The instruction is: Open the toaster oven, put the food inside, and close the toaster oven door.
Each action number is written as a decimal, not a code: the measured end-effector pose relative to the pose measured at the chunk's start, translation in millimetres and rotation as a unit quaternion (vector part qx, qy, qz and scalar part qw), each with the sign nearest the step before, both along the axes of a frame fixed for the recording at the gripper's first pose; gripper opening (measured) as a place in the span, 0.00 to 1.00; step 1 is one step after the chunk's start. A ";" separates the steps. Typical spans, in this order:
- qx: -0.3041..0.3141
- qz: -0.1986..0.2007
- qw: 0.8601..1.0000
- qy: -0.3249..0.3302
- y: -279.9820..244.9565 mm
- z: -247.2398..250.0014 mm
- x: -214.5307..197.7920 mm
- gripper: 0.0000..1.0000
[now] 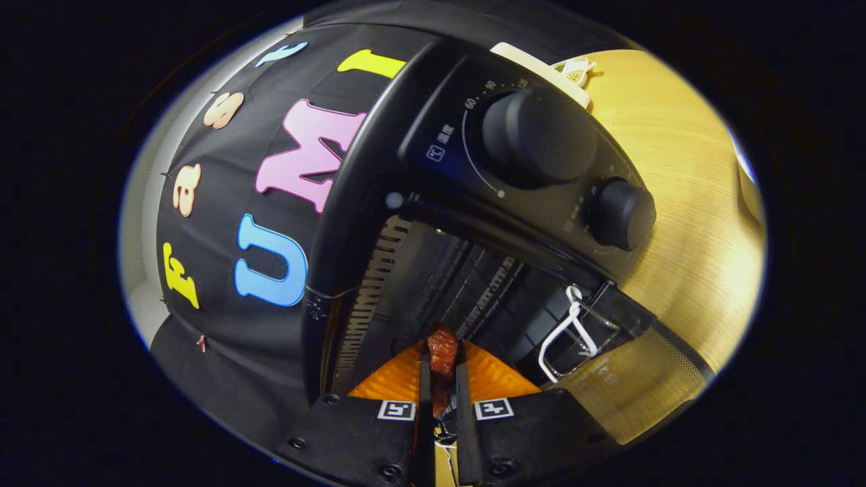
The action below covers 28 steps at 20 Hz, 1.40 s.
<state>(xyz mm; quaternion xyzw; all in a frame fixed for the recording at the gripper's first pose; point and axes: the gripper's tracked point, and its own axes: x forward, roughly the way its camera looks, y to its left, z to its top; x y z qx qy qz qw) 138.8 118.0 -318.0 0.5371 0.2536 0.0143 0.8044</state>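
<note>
1. Food (442, 352), a reddish-brown, glossy lump, is clamped between the fingers of the hand-held gripper (442, 368).
2. It sits at the mouth of the open toaster oven (419, 223), whose body is black with two round, matte knobs (538, 135).
3. The door (629, 385) lies folded down over the pale wooden bench (683, 203).

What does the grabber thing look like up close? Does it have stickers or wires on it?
The gripper has two thin, flat fingers standing close side by side. They grow out of a chunky dark body held together with round screws. Two small square stickers with black-and-white block patterns sit on it, one beside each finger. A little pale string shows low between the fingers.
</note>
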 end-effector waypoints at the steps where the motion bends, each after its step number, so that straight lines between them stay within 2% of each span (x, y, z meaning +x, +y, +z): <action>1: -0.004 0.003 1.000 -0.001 -3.8 1.0 -0.4 0.23; 2: -0.003 0.003 1.000 -0.009 -4.4 7.9 -1.8 0.30; 3: -0.010 0.000 1.000 -0.013 -5.5 12.3 -1.9 0.42; 5: -0.027 -0.005 0.999 -0.023 -8.8 18.7 -5.4 0.58; 7: -0.057 -0.015 0.998 -0.017 -16.3 16.9 -8.9 0.81; 10: -0.087 -0.022 0.996 -0.012 -32.1 19.8 -15.8 0.84; 11: -0.090 -0.021 0.996 -0.010 -34.7 22.6 -20.1 0.90; 16: -0.087 -0.009 0.996 -0.022 -38.5 42.9 -42.7 0.90; 22: -0.118 0.062 0.991 -0.011 -19.3 44.7 -88.7 0.90; 28: -0.230 0.145 0.962 -0.011 -5.6 34.2 -142.1 0.91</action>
